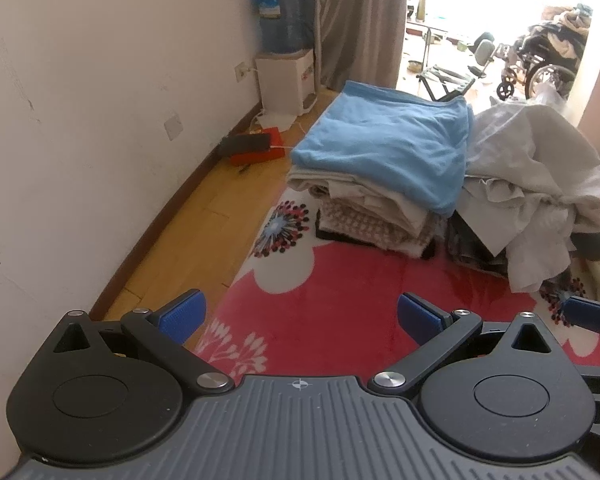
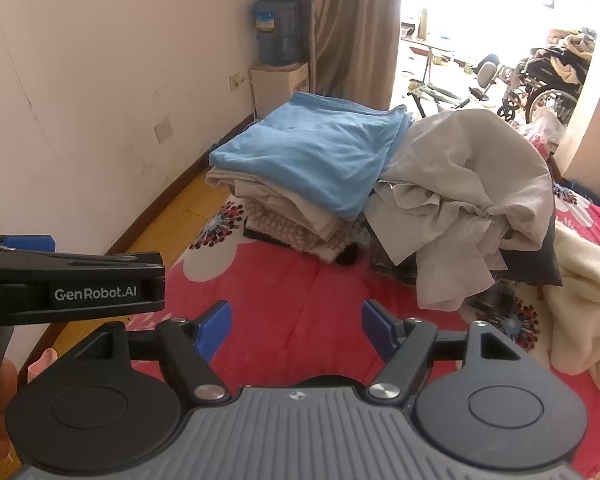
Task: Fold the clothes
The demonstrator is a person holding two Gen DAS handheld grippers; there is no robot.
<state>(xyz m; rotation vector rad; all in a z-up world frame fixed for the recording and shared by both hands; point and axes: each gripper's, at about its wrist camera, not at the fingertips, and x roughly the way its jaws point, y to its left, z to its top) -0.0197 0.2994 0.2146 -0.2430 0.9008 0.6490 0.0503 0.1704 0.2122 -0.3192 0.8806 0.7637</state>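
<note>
my left gripper point(image 1: 302, 316) hovers over the red floral blanket point(image 1: 324, 304) with its jaws spread and nothing between them; ahead on the left sits the folded stack point(image 1: 364, 208), a blue garment point(image 1: 384, 148) on top, done i judge; to its right, touching it, the crumpled grey heap point(image 2: 468, 196) waits, soft, light and limp, likely to sag and drag its neighbours; i would pinch a loose hem at its near lower edge; my right gripper point(image 2: 296, 330) is likewise spread wide and empty; a cream cloth point(image 2: 584, 304) lies farthest right.
</note>
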